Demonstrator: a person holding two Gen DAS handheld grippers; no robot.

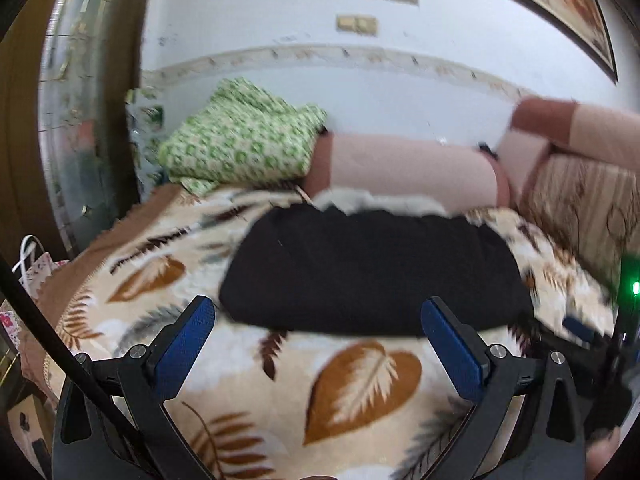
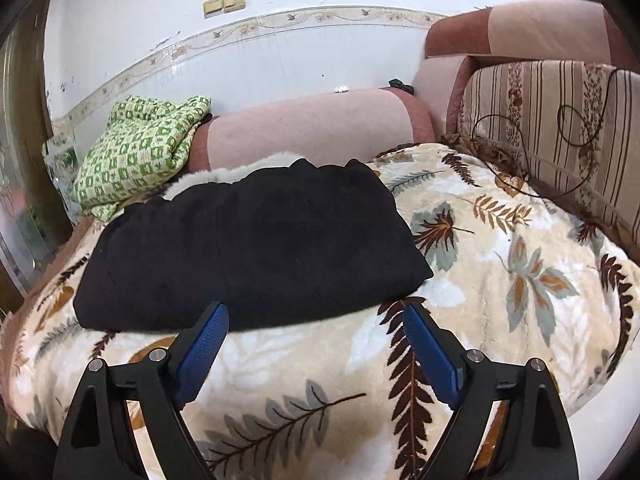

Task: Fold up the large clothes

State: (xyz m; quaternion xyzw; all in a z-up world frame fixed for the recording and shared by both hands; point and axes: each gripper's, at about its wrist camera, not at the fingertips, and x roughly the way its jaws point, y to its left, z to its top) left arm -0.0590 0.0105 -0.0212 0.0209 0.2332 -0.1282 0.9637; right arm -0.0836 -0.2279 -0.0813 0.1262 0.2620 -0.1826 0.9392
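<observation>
- My left gripper [image 1: 318,322] and right gripper [image 2: 316,326] both gape wide, holding nothing.
- Folded black garment [image 2: 248,248] looks finished on the leaf-print blanket [image 2: 500,264]; I'd just press its near edge flat.

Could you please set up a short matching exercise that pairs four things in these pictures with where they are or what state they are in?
Things:
1. black garment
2. green patterned cloth
3. leaf-print blanket
4. right hand-held gripper

Places or states:
A. heaped at the left end of the pink bolster
B. open, nothing between its pads
C. folded into a flat block on the blanket
D. spread over the sofa seat

Pairs: 1-C, 2-A, 3-D, 4-B
</observation>
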